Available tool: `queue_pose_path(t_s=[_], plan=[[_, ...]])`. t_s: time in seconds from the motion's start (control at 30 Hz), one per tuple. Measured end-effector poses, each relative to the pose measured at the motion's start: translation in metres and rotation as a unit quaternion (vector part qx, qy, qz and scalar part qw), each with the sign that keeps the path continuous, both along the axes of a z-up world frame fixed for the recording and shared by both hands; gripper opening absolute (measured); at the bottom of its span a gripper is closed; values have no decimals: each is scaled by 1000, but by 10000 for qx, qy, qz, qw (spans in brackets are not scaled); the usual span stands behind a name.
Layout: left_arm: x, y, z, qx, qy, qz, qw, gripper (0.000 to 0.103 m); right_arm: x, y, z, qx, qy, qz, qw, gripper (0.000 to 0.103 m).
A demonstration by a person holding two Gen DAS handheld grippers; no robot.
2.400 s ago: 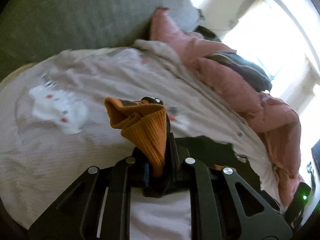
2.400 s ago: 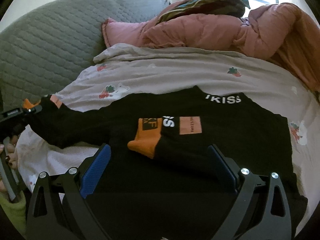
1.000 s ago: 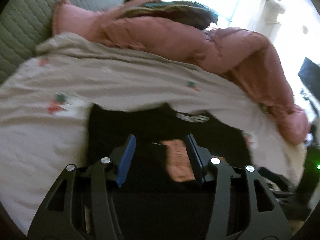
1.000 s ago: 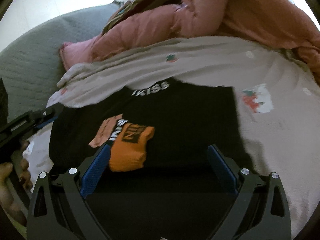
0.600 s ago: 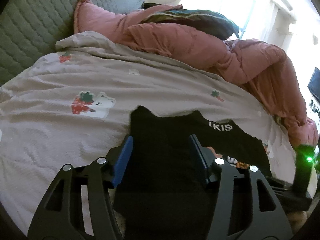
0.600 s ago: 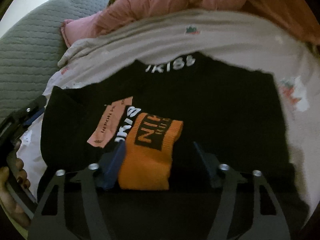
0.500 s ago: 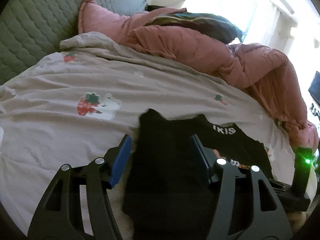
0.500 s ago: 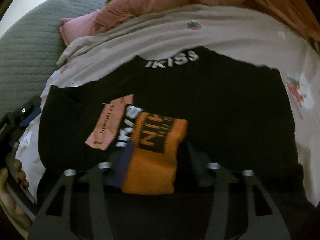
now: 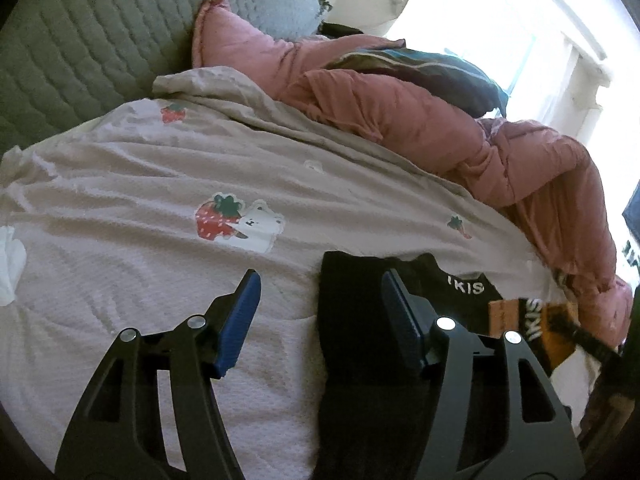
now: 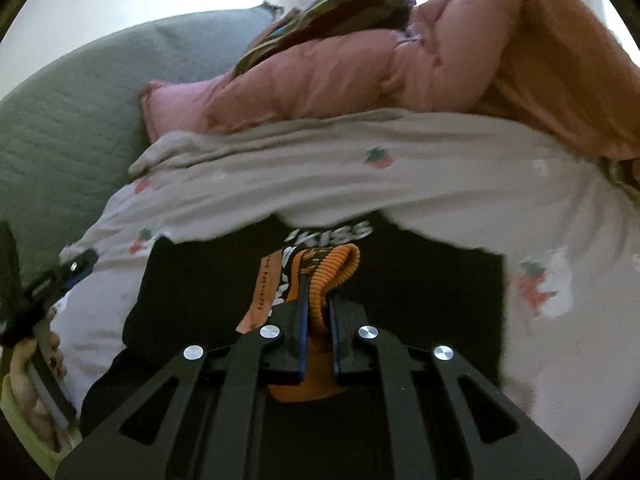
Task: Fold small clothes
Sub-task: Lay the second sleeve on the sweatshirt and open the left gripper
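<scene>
A black sweater (image 10: 420,292) with white "KISS" lettering at the collar lies flat on the bed. My right gripper (image 10: 317,296) is shut on its orange ribbed cuff (image 10: 340,268) and lifts it off the chest. A pink paper tag (image 10: 262,292) hangs beside the cuff. My left gripper (image 9: 320,300) is open and empty, low over the sweater's left edge (image 9: 352,320); its right finger is over the black cloth, its left over the sheet. The cuff and tag (image 9: 504,316) show at the right of the left wrist view.
A pale strawberry-print sheet (image 9: 160,208) covers the bed. A pink duvet (image 9: 420,120) with a dark striped cloth (image 9: 432,72) on it is heaped at the back. A grey quilted headboard (image 9: 80,48) stands at the left. A white cloth (image 9: 10,264) lies at the far left.
My right gripper has shut on the orange cuff and raised it. My left gripper has moved left, off the sweater's middle to its left edge, still open.
</scene>
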State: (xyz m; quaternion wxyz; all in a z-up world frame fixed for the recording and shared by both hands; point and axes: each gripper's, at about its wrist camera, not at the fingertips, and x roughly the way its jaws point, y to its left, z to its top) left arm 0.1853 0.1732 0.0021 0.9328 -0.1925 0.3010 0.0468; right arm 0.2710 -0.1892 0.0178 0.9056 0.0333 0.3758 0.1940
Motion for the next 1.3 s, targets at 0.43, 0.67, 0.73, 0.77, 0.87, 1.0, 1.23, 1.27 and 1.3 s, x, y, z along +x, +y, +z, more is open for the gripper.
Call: queue_pose_path(t_s=[0.43,0.67,0.73,0.77,0.87,1.0,1.23,1.27,1.3], plan=[[36,-78,-11,800,579,-898,9910,55,5,-24,-23,-149,150,-352,9992,7],[48,-103,-27,991,837,-1227,9839,55,-1,-24,-22,-628,-43,-643,9959,28],[50,-105,-29,1037,869,-1255,9828,55,-5,-25,-21,-712,-192,-712,9947,41],[51,-105,-30,1041,891,-1271,9824,55,-7,-25,-21,-752,-221,-724,9943,41],[53,-104,-39,1044,1038,-1300,9805,55,-10,-19,-24,-860,-210,-609,9942,41],[55,-105,-53,1058,1305,-1366,9763,55,-15,-1,-31,-1001,-147,-319,9944,41],[53,-104,-62,1133,1419,-1444,9727,55,-18,39,-43,-1165,-10,331,9926,41],[52,-104,-63,1134,1422,-1456,9725,55,-18,44,-45,-1203,4,405,9919,41],[53,-103,-64,1122,1425,-1463,9725,55,-18,48,-47,-1268,22,485,9907,41]])
